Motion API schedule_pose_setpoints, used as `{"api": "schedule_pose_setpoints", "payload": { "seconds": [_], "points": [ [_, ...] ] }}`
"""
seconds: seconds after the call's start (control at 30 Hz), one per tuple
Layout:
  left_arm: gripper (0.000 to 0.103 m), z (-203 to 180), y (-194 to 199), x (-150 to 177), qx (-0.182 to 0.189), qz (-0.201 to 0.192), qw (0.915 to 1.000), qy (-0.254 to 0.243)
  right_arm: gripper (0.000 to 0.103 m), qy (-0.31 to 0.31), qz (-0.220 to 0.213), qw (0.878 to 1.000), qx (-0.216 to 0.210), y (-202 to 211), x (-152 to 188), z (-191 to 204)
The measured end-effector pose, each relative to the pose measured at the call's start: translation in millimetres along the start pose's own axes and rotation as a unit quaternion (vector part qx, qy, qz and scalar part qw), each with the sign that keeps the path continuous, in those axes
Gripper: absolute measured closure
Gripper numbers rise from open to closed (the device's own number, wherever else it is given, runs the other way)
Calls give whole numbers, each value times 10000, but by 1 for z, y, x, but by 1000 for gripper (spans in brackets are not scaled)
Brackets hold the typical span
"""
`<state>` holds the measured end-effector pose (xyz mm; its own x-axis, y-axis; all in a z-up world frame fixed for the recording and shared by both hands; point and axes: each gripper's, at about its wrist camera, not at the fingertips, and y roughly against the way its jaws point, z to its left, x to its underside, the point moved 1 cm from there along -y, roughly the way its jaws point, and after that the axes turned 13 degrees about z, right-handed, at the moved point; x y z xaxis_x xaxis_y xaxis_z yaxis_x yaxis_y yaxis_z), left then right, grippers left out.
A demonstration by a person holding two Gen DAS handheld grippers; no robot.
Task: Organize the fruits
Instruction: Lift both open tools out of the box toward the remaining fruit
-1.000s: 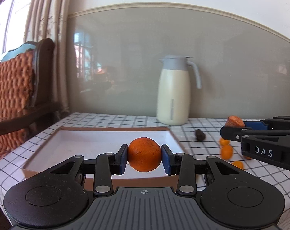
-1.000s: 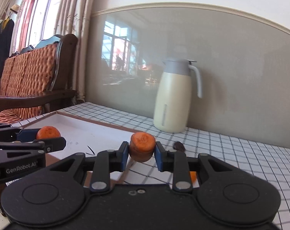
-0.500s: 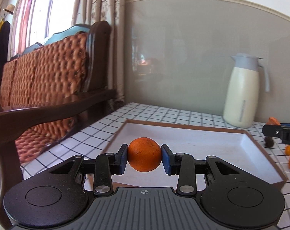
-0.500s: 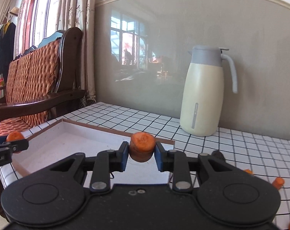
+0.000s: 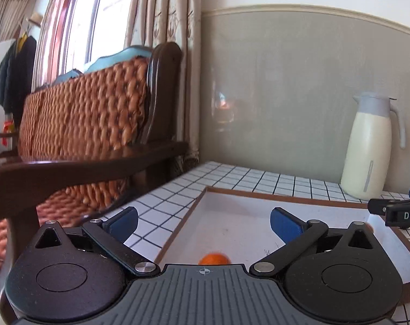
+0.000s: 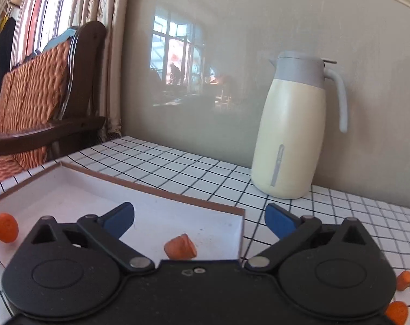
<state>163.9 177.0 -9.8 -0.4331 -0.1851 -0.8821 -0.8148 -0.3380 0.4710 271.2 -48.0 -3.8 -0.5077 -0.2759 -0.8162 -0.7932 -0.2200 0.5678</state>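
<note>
Both fruits have dropped from the now spread left hand-held gripper (image 5: 203, 220) and right hand-held gripper (image 6: 199, 218) into the tray (image 6: 178, 199); the orange (image 5: 214, 258), seemingly blurred, may roll out.

Orange (image 5: 214, 259) half hidden behind left tongs' body (blurred too); two orange bits (image 6: 396, 311) cut by right tongs' housing, kind unclear.

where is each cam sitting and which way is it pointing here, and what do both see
Left wrist: sits on the left gripper, low over the tray's left end, facing the wall and wooden chair; its open fingers show, with the orange below.
Right wrist: sits on the right gripper, over the tray's right end, facing the thermos; open fingers show, above a carrot piece.
Shared: tray, thermos, chair, checkered tablecloth.
</note>
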Motion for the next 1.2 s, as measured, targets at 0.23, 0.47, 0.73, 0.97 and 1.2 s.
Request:
{"api": "schedule_pose_setpoints", "payload": {
  "seconds": [0.23,0.47,0.73,0.97,1.2],
  "points": [
    [0,2,0,-1,25,94,9999,37,6,-82,-126,9999,-35,9,3,-8],
    [0,-1,12,-1,79,9,10000,23,6,-163,-278,9994,-122,27,2,-9],
    [0,-6,46,-2,79,-528,9981,319,6,-393,-593,9970,-292,62,9,-25],
    [0,-28,68,2,667,-570,9957,287,6,-386,-55,9972,-643,91,41,-46],
    [0,-58,91,19,1299,-232,9913,16,8,-343,-191,9990,-199,133,67,-70]
  ]
}}
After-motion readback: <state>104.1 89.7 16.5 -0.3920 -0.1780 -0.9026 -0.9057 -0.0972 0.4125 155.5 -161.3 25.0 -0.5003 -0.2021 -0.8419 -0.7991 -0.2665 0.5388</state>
